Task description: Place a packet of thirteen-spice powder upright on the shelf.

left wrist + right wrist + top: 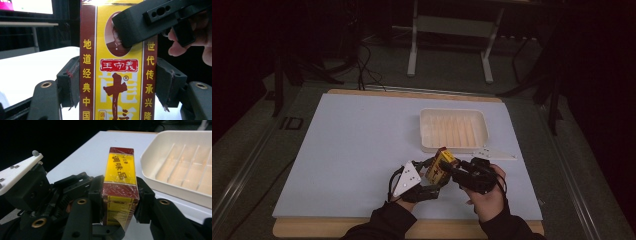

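A yellow and dark-red box (441, 165) with Chinese print is held above the table's near edge, between both grippers. My left gripper (430, 176) is shut on it. In the left gripper view its pads (72, 82) press the box's (117, 75) two long sides. My right gripper (456, 171) is shut on the same box from the other side. In the right gripper view the box (120, 175) sits clamped between its jaws, and the left gripper (57, 192) shows behind it. One right jaw lies across the box's upper face in the left gripper view.
A white ribbed tray (427, 131) stands just beyond the box, right of the table's middle. A flat white three-cornered piece (499, 153) lies at the tray's near right corner. The pale blue mat (357, 145) stretches bare to the left. Stands and cables sit beyond the far edge.
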{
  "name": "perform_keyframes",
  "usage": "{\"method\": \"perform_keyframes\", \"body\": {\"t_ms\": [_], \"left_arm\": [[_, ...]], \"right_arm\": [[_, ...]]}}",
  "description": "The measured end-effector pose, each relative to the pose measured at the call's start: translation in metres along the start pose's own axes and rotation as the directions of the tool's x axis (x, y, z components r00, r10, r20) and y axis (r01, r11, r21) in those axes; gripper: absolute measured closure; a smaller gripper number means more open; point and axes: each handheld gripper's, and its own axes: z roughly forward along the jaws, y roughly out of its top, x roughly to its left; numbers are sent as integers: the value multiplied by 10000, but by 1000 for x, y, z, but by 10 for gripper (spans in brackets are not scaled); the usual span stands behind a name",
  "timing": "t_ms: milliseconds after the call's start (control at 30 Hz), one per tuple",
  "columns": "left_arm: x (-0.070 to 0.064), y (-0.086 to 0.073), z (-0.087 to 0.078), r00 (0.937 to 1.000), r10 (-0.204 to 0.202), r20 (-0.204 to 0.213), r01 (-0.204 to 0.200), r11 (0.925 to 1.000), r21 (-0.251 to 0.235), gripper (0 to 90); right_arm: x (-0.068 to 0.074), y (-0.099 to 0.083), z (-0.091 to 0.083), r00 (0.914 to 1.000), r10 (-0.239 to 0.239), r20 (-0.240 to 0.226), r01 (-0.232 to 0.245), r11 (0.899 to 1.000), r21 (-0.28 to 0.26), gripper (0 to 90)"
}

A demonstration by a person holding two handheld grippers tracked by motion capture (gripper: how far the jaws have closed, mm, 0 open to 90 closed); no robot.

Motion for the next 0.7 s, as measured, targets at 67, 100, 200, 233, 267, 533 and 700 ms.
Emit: {"method": "perform_keyframes", "body": {"t_ms": [67, 100, 200, 233, 267, 533, 700], "left_arm": [[0, 0, 1, 10000, -97, 16, 97, 9999, 55, 315], [-1, 0, 2, 9998, -154, -120, 156, 9998, 136, 302], [-1, 0, 7, 9966, -533, -636, 574, 9963, 642, 145], [-1, 0, 7, 9963, -629, -585, 670, 9952, 711, 114], [-1, 0, 7, 9962, -520, -698, 573, 9954, 765, 103], [1, 5, 2, 9972, -368, -649, 427, 9948, 925, 18], [3, 10, -9, 9976, -189, -666, 256, 9947, 1001, 18]], "right_arm": [[3, -1, 0, 9994, -252, 241, 252, 9997, -2, 672], [5, -1, 0, 9989, -328, 345, 328, 9995, 4, 673], [9, -1, 2, 9985, -502, 216, 500, 9987, 83, 673], [10, -2, 3, 9977, -633, 245, 631, 9980, 96, 674], [11, -2, 4, 9972, -699, 279, 697, 9975, 93, 673], [11, 5, 2, 9954, -822, 499, 828, 9965, -100, 673], [4, 14, -7, 9941, -720, 817, 763, 9958, -512, 673]]}}
